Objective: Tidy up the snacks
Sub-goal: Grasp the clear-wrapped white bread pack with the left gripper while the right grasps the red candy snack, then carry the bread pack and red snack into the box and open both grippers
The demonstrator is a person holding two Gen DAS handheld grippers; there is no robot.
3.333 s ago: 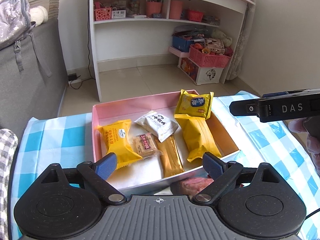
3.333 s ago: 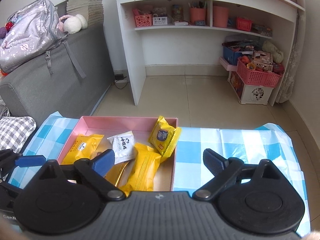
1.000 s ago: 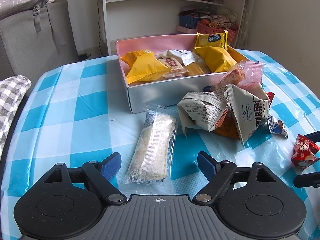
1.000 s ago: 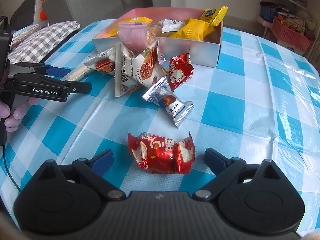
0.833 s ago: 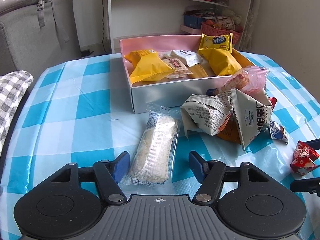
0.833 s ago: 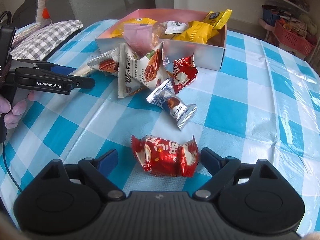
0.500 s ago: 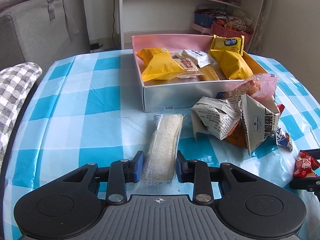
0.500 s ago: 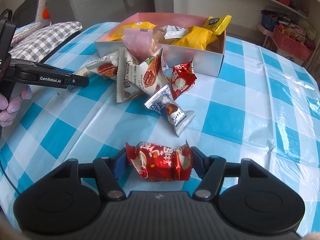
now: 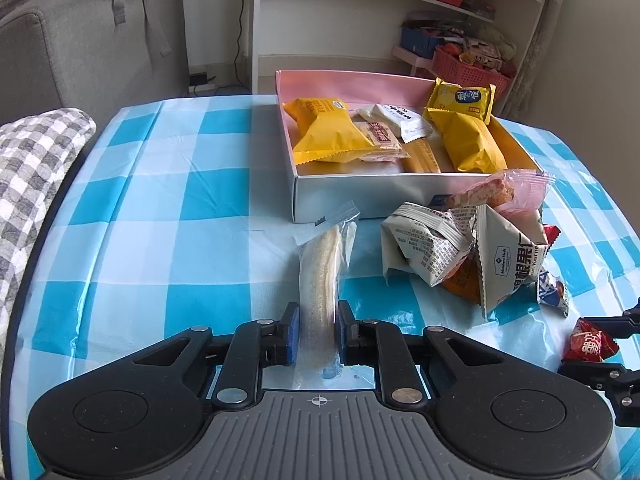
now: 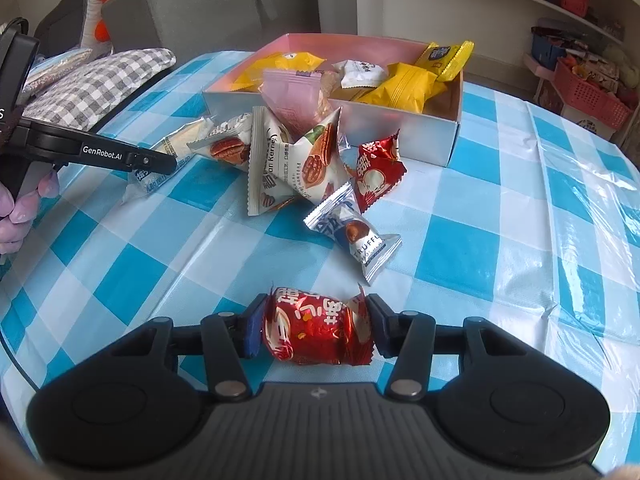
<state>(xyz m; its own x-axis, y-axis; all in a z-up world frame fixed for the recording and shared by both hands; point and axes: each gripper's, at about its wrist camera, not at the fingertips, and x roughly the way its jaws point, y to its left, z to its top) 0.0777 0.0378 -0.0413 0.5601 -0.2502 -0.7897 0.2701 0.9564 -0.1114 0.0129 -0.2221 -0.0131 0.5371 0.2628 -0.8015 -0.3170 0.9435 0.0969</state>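
My left gripper (image 9: 317, 330) is shut on a long pale wafer bar in clear wrap (image 9: 320, 280), turned on its edge on the checked cloth. My right gripper (image 10: 316, 330) is shut on a red foil candy (image 10: 316, 330), which also shows in the left wrist view (image 9: 588, 346). A pink box (image 9: 360, 80) holds several yellow and white snack packs (image 9: 324, 132). A loose pile in front of it has white nut packets (image 10: 288, 160), a pink packet (image 10: 294, 96), another red candy (image 10: 376, 172) and a silver truffle pack (image 10: 356, 236).
The blue and white checked tablecloth (image 9: 160, 200) covers the table. A grey checked cushion (image 9: 32, 168) lies at the left edge, with a grey sofa behind. A white shelf unit (image 9: 400, 20) and a pink basket (image 9: 468, 66) stand beyond the table.
Both grippers came back from over the box down to the table. The left closed on the wafer bar, tipping it onto its edge. The right closed on the red candy.
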